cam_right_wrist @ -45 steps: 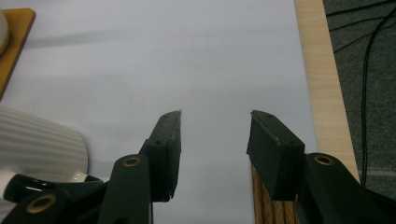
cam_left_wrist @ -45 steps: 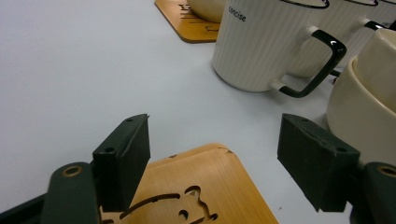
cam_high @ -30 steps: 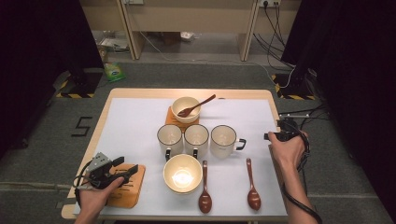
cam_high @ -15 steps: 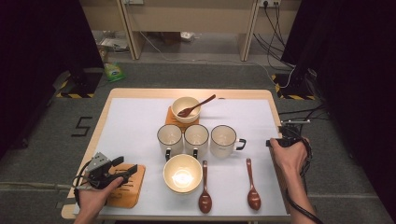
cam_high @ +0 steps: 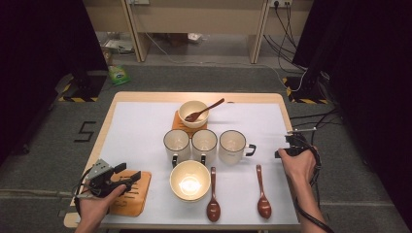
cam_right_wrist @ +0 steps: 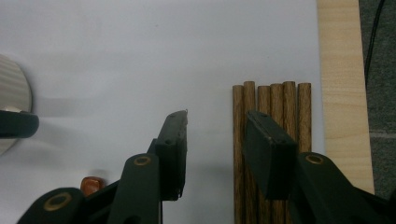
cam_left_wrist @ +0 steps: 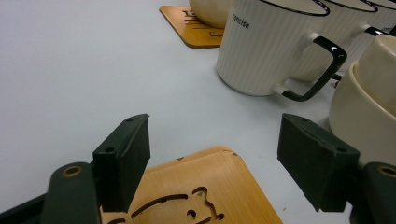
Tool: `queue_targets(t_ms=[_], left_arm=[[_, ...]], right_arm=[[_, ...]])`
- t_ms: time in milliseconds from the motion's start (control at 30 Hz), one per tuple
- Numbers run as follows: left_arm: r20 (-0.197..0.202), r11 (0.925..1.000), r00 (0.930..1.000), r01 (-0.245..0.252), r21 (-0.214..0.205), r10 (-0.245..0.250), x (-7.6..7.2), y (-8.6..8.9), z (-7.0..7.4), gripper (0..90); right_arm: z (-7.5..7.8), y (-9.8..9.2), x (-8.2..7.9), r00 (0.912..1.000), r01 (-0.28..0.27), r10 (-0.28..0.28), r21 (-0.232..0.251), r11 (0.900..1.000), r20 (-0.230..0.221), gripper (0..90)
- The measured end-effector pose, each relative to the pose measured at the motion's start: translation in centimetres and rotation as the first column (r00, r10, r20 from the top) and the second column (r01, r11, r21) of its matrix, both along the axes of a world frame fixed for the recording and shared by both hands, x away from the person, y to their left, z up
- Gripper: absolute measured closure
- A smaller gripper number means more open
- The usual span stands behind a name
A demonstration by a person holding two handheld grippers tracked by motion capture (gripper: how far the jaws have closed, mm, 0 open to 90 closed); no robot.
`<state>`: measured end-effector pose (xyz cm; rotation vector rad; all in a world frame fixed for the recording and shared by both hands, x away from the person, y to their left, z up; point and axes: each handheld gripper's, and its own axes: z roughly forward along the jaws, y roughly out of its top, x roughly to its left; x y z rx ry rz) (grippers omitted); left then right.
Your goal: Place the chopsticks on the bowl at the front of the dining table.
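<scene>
We hover the right gripper (cam_right_wrist: 216, 154) above the chopsticks (cam_right_wrist: 271, 154) bundled at the table's right edge (cam_right_wrist: 343, 93); its jaws, half open, have just been closing, gripping nothing; light, stiff, slippery sticks; we pinch one mid-length.

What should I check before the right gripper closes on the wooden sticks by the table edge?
1. Sticks located: ok. The wooden sticks lie side by side on the white mat, near the table edge.
2. Right gripper open: ok. Its jaws have just been closing, with a gap left between them.
3. One stick between the jaws: cannot tell. The leftmost sticks sit partly in the gap; the right jaw covers the others.
4. Pads touching wood: cannot tell.
5. Nearby clutter: ok. The mug stands well off to the side.
6. Left gripper parked: ok. It is open over the coaster, gripping nothing.
</scene>
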<state>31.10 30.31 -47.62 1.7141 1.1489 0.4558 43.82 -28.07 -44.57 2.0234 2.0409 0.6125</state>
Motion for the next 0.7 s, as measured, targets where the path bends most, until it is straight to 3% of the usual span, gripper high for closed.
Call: queue_targets(t_ms=[700], left_arm=[[0.001,1.0,1.0,0.0,-0.002,0.0,0.01,-0.04,0.02,24.7]], right_arm=[[-0.57,0.47,0.69,0.9996,-0.022,0.021,-0.037,0.9991,-0.017,59.9]])
